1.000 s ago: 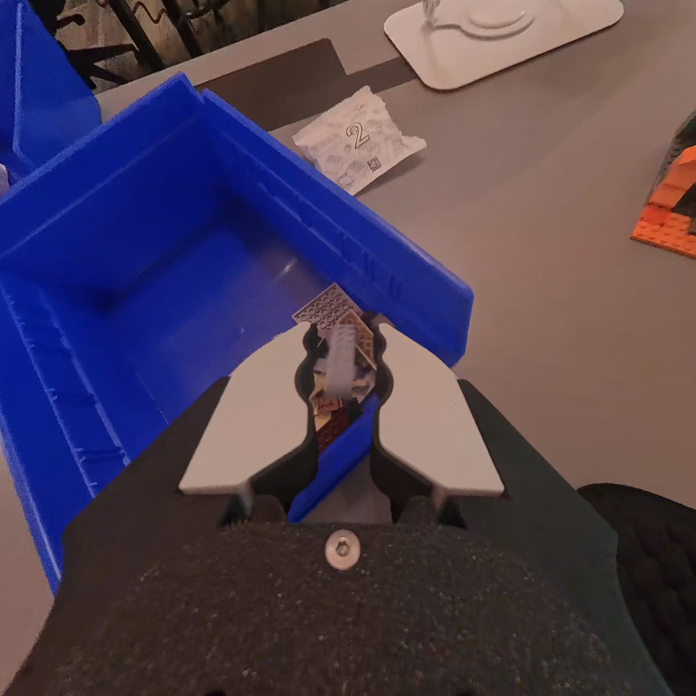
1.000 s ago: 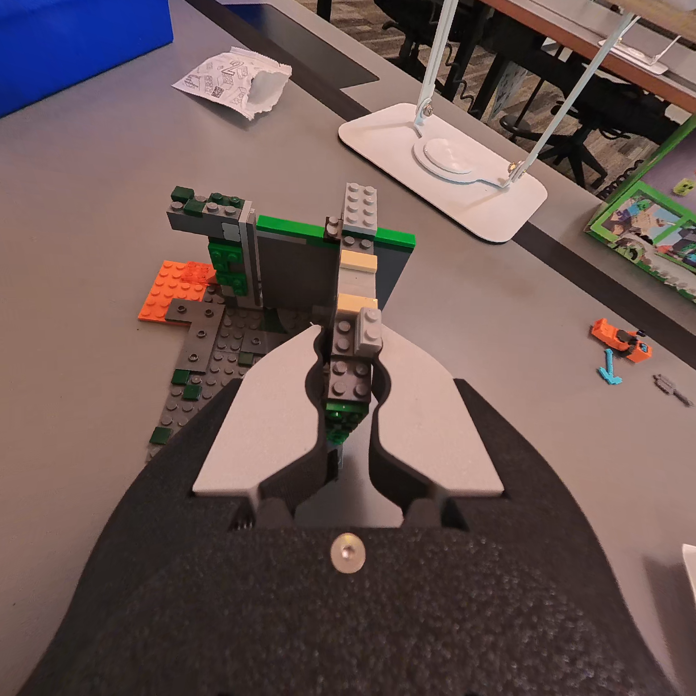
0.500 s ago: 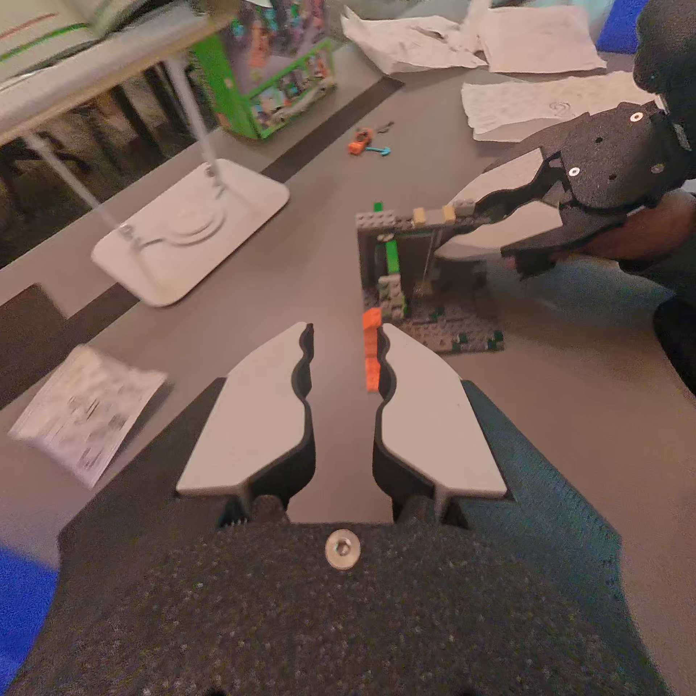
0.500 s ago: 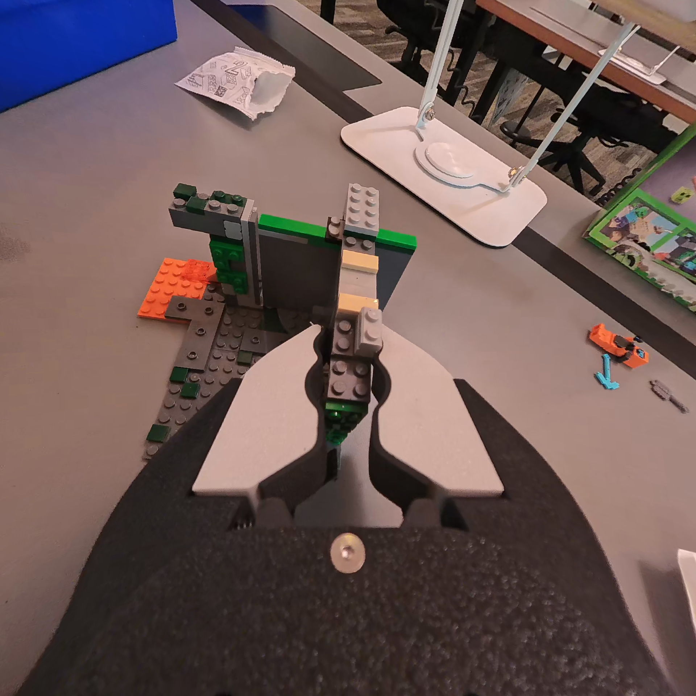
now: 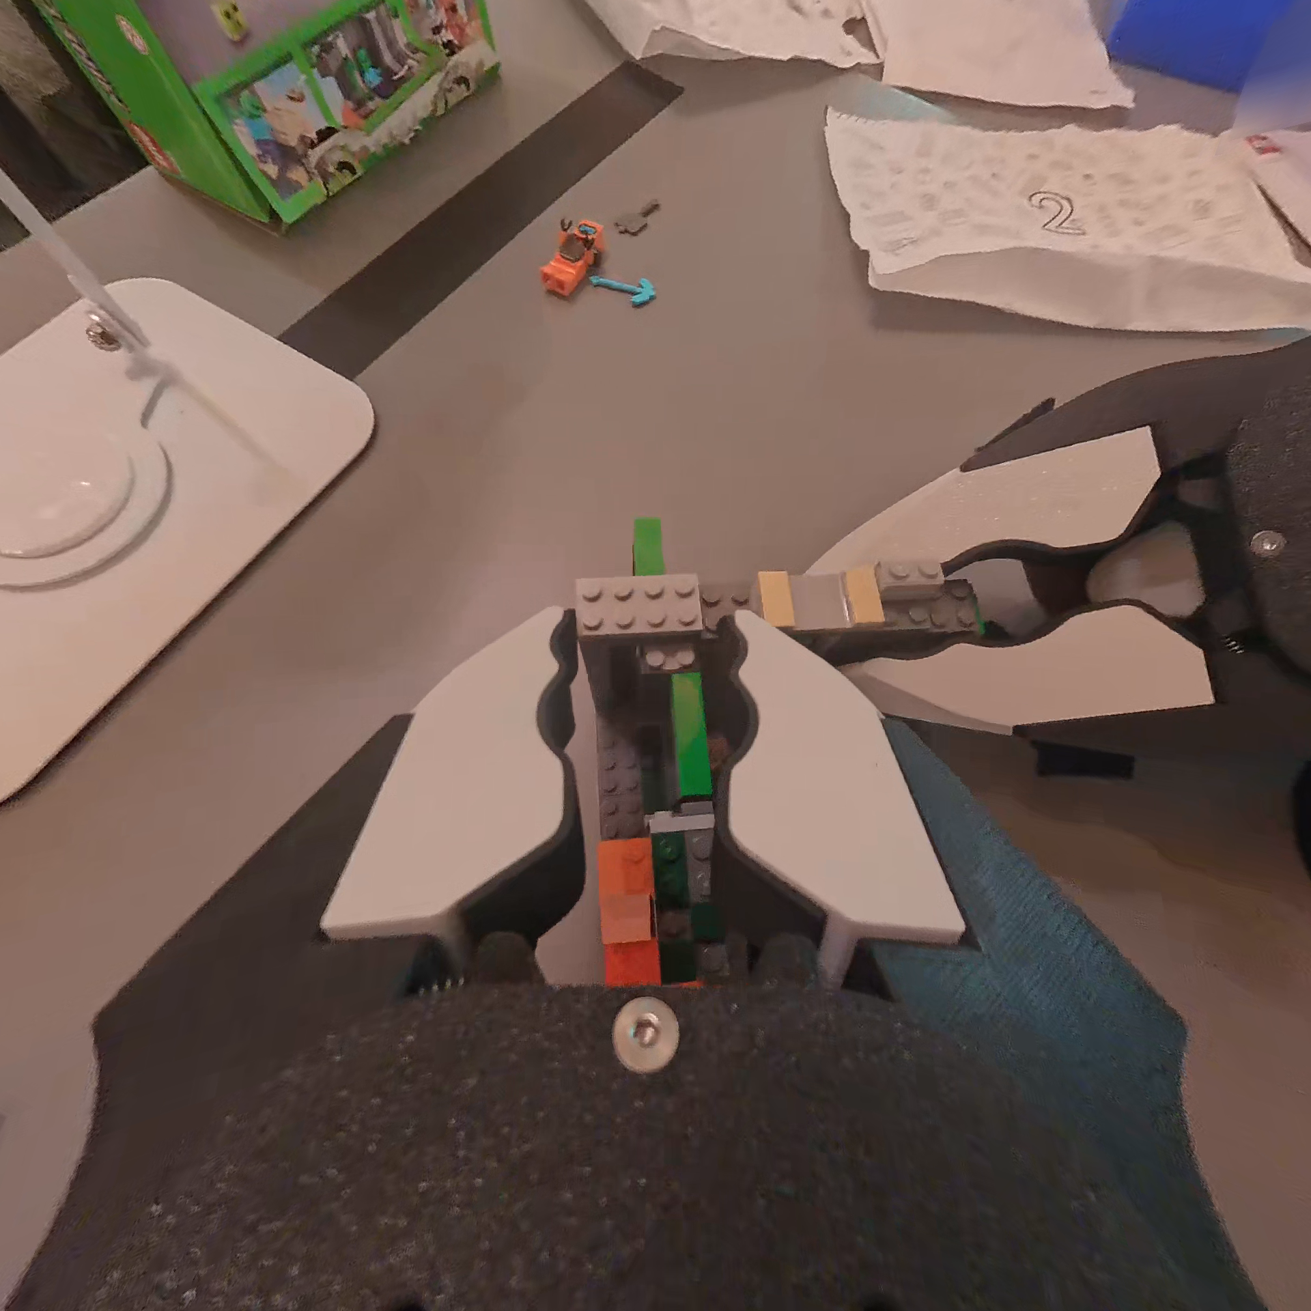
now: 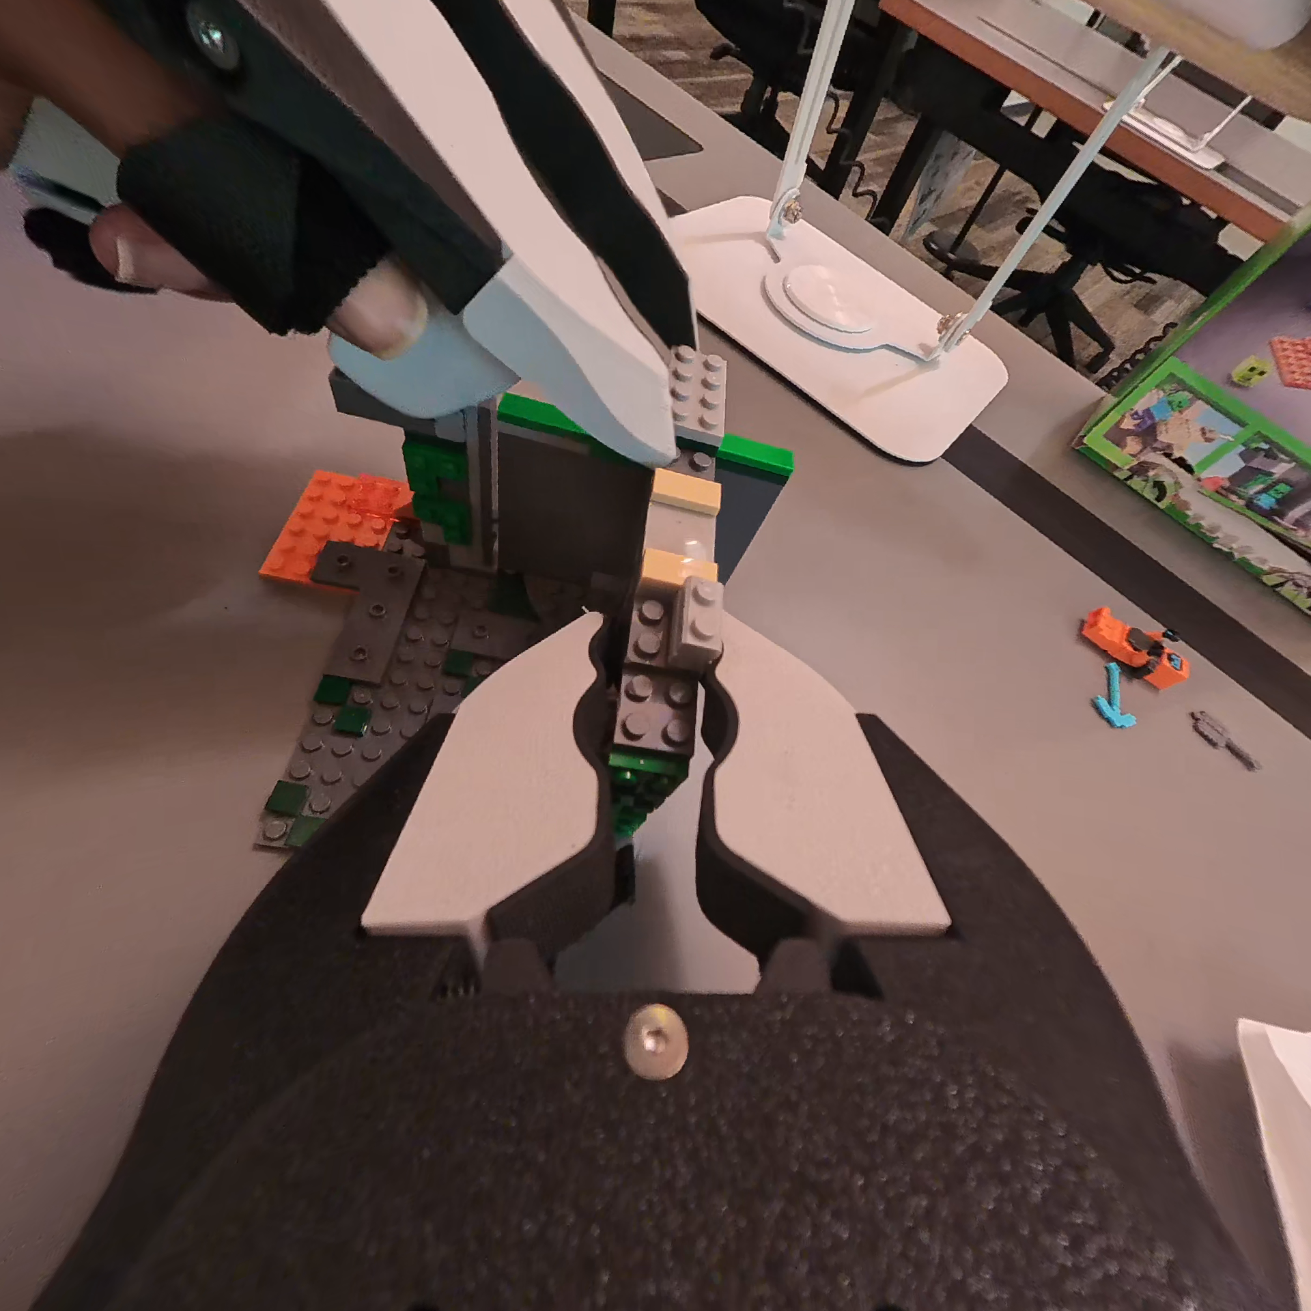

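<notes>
A brick build stands on a dark grey baseplate [image 6: 397,681] with an orange plate [image 6: 319,525] at its far corner. It has a dark grey wall [image 6: 567,511] topped by a green strip [image 6: 752,454]. A beam of grey bricks with tan tiles [image 6: 684,489] runs along its top. My right gripper [image 6: 660,624] is shut on the near end of that beam, pads on a dark grey brick [image 6: 656,709]. The left wrist view shows this grip too [image 5: 826,617]. My left gripper [image 5: 649,617] is open and straddles a light grey brick [image 5: 638,603] on the wall top, with slack at both pads.
A white lamp base [image 6: 851,319] stands behind the build. A green box [image 5: 298,106] is at the back. A small orange figure [image 5: 571,259] and a blue pick [image 5: 624,287] lie loose. Torn paper bags [image 5: 1064,213] lie far right. A gloved hand [image 6: 234,213] holds the left gripper. There is about 6 centimeters between the tips of the two grippers. The blue pick [image 5: 624,287] lies around 20 centimeters away from my right fingertips. The right camera catches it too, in the right wrist view [image 6: 1113,695].
My left gripper swung from over the blue bin to the build and came down over its top, its jaws widening. My right gripper kept its grip and did not move.
</notes>
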The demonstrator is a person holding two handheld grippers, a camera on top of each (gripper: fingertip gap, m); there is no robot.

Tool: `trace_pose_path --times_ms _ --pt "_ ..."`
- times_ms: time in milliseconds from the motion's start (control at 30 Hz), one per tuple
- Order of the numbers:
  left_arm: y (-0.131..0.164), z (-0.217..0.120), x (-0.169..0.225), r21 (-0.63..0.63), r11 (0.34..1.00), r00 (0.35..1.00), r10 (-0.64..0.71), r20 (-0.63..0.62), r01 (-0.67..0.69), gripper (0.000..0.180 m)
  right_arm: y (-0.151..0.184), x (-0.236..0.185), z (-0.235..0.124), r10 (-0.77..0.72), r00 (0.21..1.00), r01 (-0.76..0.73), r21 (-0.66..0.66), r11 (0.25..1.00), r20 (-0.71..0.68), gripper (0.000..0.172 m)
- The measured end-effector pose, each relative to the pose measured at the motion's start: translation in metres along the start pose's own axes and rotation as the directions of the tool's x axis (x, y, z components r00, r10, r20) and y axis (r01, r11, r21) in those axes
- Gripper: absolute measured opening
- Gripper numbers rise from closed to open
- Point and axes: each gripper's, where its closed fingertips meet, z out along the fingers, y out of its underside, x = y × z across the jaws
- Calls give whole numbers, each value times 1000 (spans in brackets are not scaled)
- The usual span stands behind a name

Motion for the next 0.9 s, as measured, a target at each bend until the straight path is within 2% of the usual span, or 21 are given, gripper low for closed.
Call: trace_pose_path --times_ms 467,633,667,700,733,800,900 --pt "-4 6 -1 59 996 996 -67 -50 70 33 1 -1 -1 26 1000 -26 -11 1000 15 21" --pt "-7 5 -2 132 959 957 -227 -178 252 31 2 -1 -1 41 999 -41 -11 999 23 20" --pt "-16 -4 -10 204 924 937 -284 -202 324 7 1 -1 -3 45 999 -45 -6 999 24 20" --pt "-29 -19 -17 269 875 901 -327 -285 402 0 3 1 -4 59 998 -59 -11 998 24 19" --pt "-33 -27 -20 272 870 892 -324 -315 412 0 3 1 -4 76 996 -75 -11 997 41 19" --pt "-25 -29 -18 240 935 954 -211 -212 260 0 2 0 -3 71 997 -71 -10 997 38 19" --pt "-19 -29 -10 208 967 982 -117 -148 146 0 2 0 -2 62 997 -61 -8 998 36 19"
